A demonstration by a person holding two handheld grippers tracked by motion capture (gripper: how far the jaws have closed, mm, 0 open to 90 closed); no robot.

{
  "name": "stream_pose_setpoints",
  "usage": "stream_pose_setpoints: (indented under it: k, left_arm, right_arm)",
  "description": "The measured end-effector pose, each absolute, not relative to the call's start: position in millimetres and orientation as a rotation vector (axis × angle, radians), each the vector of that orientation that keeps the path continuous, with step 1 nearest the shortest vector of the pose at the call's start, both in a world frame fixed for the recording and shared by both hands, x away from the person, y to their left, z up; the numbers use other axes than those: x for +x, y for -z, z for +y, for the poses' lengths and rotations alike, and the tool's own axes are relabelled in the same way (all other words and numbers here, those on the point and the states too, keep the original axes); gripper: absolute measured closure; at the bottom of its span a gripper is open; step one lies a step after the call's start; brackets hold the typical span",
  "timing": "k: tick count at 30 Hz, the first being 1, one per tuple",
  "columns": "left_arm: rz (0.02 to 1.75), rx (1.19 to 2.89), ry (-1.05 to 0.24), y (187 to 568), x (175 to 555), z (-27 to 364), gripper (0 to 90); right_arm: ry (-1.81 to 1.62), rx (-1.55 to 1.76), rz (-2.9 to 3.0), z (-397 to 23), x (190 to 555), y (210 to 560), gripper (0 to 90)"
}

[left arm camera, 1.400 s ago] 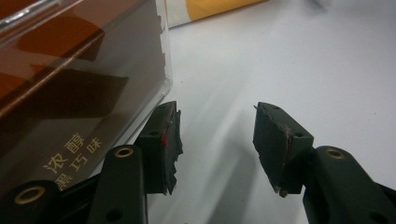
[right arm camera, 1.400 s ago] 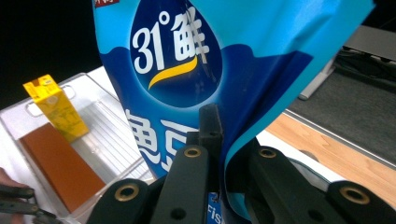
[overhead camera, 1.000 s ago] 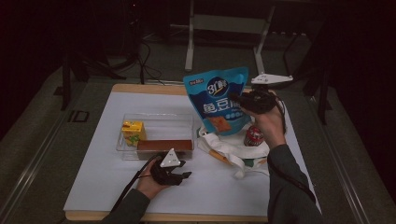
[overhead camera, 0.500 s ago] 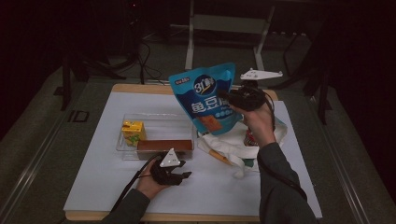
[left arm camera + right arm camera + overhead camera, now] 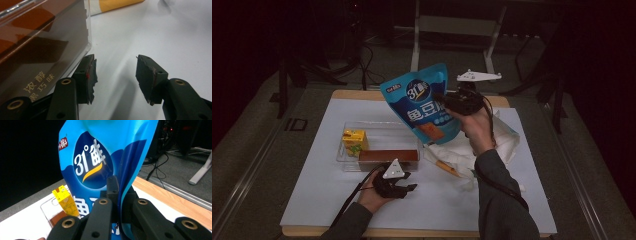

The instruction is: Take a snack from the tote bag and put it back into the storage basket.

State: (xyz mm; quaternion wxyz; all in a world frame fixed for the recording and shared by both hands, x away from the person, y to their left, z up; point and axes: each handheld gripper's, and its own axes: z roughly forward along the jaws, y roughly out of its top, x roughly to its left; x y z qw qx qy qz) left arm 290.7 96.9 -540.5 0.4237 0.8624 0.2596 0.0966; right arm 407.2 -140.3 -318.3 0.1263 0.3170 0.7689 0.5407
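- Left gripper (image 5: 404,188): rests on the white table cover (image 5: 327,200) near the front edge, just before the front wall of the clear tray (image 5: 343,159). Its jaws stand partly apart with nothing between them; the left gripper view shows bare cover in the gap and one pad (image 5: 88,78) just beside the tray's corner; contact cannot be told.
- Clear tray: sits left of the table's centre. A brown box (image 5: 388,156) lies along its front wall, long axis parallel to the front edge; a yellow carton (image 5: 354,142) stands at its left end. The rear part of the tray appears free.
- White bag (image 5: 507,142): lies crumpled right of the tray, with an orange-striped item (image 5: 447,167) at its near side.
- Right gripper (image 5: 451,102): held in the air above the middle of the table, jaws clamped on the blue pouch (image 5: 422,102). The right gripper view shows the pads pinching a fold at the pouch's right side.
- Blue pouch: hangs clear of the table, tilted, top edge towards the far left, long axis running top to bottom, lower corner (image 5: 432,140) above the tray's right end.
- Deciding relation, as a judgement: the tray's free space lies below and to the left of the pouch. The right hand alone bears the load; the left is nearer the tray and placed to steady it. The pouch's long axis would need laying along the tray's length to fit behind the brown box.
- Risk, as a judgement: the limp pouch may catch on the tray's right wall or knock over the yellow carton.
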Motion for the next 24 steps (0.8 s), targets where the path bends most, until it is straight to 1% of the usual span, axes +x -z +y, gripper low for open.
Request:
stream_pose_setpoints:
  k: [12,18,24]
  left_arm:
    - [0.648,2.158,-0.245,540,290,97,49.8]
    - [0.635,2.152,-0.255,540,289,97,49.8]
    - [0.634,2.152,-0.255,540,289,97,49.8]
  right_arm:
    - [-1.618,0.908,2.235,-119,408,310,89.5]
    - [-1.626,0.934,2.252,-95,414,319,89.4]
    - [-1.630,0.946,2.266,-80,418,325,89.4]
